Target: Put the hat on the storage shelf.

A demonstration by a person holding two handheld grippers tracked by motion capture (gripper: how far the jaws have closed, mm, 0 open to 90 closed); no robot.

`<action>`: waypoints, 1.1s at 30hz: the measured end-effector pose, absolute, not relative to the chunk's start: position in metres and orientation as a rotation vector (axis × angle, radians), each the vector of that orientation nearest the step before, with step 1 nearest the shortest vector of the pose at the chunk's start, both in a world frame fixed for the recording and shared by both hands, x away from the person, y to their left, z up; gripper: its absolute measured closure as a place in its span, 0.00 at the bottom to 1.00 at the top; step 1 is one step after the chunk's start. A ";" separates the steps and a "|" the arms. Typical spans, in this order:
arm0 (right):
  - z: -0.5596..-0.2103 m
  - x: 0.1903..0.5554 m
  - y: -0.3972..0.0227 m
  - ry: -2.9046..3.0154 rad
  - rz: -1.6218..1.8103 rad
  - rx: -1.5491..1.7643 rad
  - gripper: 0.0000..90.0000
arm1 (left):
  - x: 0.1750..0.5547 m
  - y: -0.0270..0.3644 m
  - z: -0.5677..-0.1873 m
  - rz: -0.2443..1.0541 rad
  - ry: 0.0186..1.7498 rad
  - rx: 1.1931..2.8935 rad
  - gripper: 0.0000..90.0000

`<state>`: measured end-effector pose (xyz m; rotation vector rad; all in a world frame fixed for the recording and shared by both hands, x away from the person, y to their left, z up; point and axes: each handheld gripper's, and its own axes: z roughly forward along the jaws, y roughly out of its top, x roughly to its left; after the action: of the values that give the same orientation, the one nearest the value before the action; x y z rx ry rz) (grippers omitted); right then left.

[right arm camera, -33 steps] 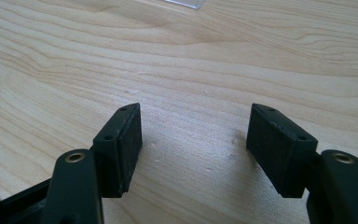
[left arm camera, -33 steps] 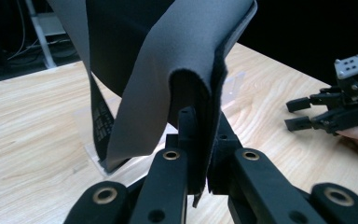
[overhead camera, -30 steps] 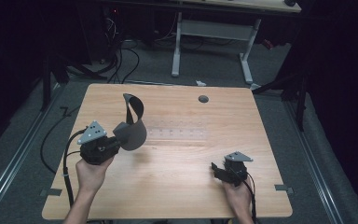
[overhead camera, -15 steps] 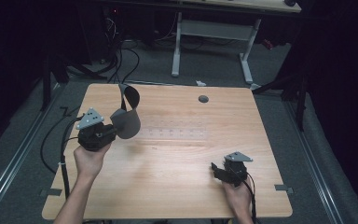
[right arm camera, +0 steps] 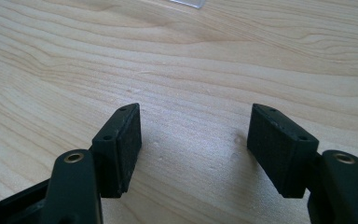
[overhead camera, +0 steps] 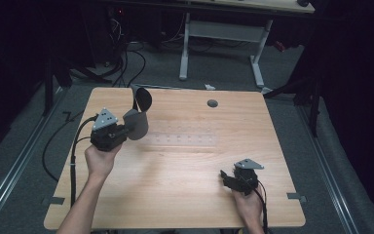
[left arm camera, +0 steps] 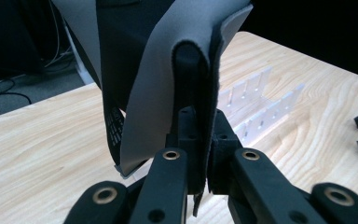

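A soft grey pouch [overhead camera: 137, 123] with a black lining and a rounded flap [overhead camera: 144, 98] hangs above the left side of the wooden table [overhead camera: 175, 195]. My left gripper [overhead camera: 126, 128] is shut on its folded edge. In the left gripper view the grey fabric [left arm camera: 158, 93] wraps over one jaw, and both jaws of my left gripper [left arm camera: 200, 128] pinch it tight. My right gripper [overhead camera: 226, 179] rests low near the front right of the table. Its jaws stand wide apart, and my right gripper [right arm camera: 193, 144] has only bare wood between them.
A clear plastic rack [overhead camera: 185, 139] lies flat on the table's middle, to the right of the pouch; it is also the slotted clear rack [left arm camera: 261, 102] beyond the fabric. A dark round hole [overhead camera: 212, 103] sits near the far edge. Another desk's white legs [overhead camera: 185, 48] and floor cables [overhead camera: 126, 58] stand behind.
My left hand has carried the pouch a little away from the person, toward the table's far left. The right gripper has stayed where it was.
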<state>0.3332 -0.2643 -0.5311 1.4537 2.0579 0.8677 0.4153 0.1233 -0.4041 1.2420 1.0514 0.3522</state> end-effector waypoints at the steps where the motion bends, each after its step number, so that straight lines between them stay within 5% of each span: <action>1: -0.531 0.333 -0.264 2.057 0.868 1.454 0.39 | 0.416 0.123 -0.405 0.354 1.051 1.240 0.96; 33: -0.531 0.333 -0.264 2.063 0.872 1.449 0.39 | 0.443 0.106 -0.433 0.434 1.063 1.271 0.97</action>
<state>0.3328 -0.2639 -0.5311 1.4489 2.0634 0.8725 0.4433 0.1063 -0.4328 1.2710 1.0632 0.4341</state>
